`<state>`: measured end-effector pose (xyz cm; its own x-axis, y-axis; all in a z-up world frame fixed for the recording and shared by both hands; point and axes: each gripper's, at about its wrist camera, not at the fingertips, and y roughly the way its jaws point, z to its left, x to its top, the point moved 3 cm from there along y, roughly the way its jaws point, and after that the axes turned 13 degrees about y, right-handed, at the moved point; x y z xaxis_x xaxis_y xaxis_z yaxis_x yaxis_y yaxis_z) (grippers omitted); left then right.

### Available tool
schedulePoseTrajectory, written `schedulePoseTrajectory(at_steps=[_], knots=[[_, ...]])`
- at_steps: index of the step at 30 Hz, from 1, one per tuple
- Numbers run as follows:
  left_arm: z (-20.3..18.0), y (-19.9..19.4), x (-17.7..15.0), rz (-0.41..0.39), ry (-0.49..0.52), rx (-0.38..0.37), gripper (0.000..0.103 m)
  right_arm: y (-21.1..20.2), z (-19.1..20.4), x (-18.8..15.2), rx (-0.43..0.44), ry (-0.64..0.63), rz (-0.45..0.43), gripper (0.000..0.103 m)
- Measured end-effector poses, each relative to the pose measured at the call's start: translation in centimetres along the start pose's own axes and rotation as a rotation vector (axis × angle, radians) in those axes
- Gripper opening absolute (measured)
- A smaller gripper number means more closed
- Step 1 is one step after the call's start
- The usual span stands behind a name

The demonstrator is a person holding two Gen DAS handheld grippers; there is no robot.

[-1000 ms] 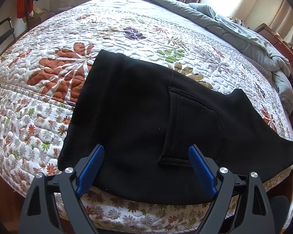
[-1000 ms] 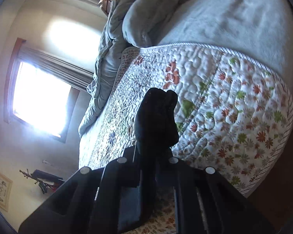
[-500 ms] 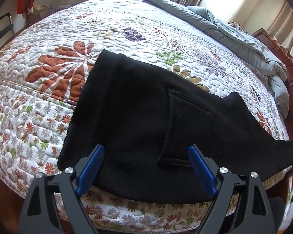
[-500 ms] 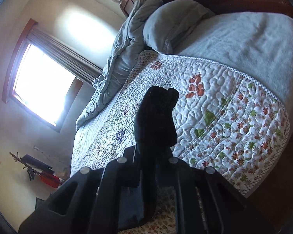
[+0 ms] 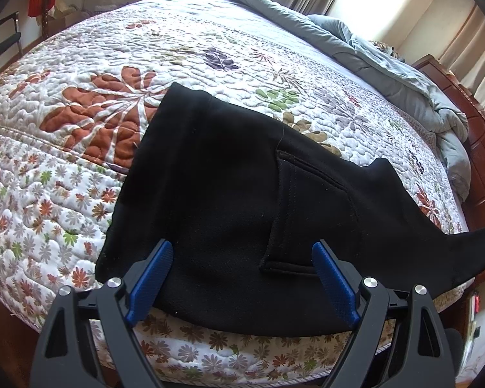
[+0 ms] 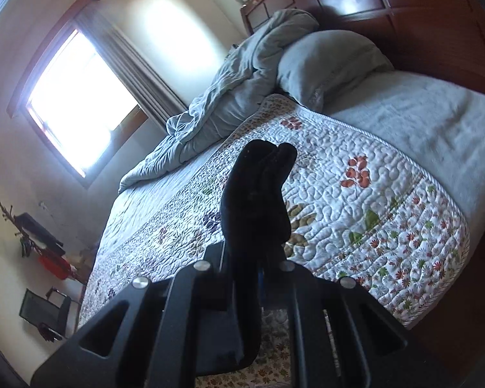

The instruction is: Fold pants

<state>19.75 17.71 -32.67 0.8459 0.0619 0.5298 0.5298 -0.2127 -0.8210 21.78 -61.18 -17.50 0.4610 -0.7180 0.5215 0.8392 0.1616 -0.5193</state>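
Note:
Black pants (image 5: pixel 229 194) lie spread on the flowered quilt (image 5: pixel 113 64) near the bed's front edge, back pocket up. Their right part stretches up and off toward the right edge of the left wrist view. My left gripper (image 5: pixel 242 278) hovers open over the near hem, its blue pads (image 5: pixel 152 274) wide apart with nothing pressed between them. In the right wrist view my right gripper (image 6: pixel 252 258) is shut on a bunched fold of the black pants (image 6: pixel 255 194), which sticks up past its fingers, lifted above the quilt (image 6: pixel 355 200).
A grey-blue duvet (image 6: pixel 229 97) and a pillow (image 6: pixel 329 61) are heaped at the head of the bed by the wooden headboard (image 6: pixel 420 9). A bright window (image 6: pixel 77 97) with curtains is beyond. A chair (image 6: pixel 45 310) and red items stand by the far wall.
My right gripper has risen and rolled with the pants fold in it, bringing more of the bed into view. In the left view the pants' right part has lifted. My left gripper stays put.

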Motion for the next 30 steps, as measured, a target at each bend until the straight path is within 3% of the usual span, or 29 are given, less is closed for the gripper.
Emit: schedulePoseTrajectory(at_steps=[14, 30], knots=[[0.5, -0.4, -0.2, -0.020, -0.024, -0.025, 0.088, -0.4, 6.4, -2.1, -0.043, -0.168, -0.003, 0.010], [0.9, -0.9, -0.4, -0.033, -0.033, -0.047, 0.088, 0.7, 14.2, -7.9, -0.182, -0.517, -0.021, 0.010]])
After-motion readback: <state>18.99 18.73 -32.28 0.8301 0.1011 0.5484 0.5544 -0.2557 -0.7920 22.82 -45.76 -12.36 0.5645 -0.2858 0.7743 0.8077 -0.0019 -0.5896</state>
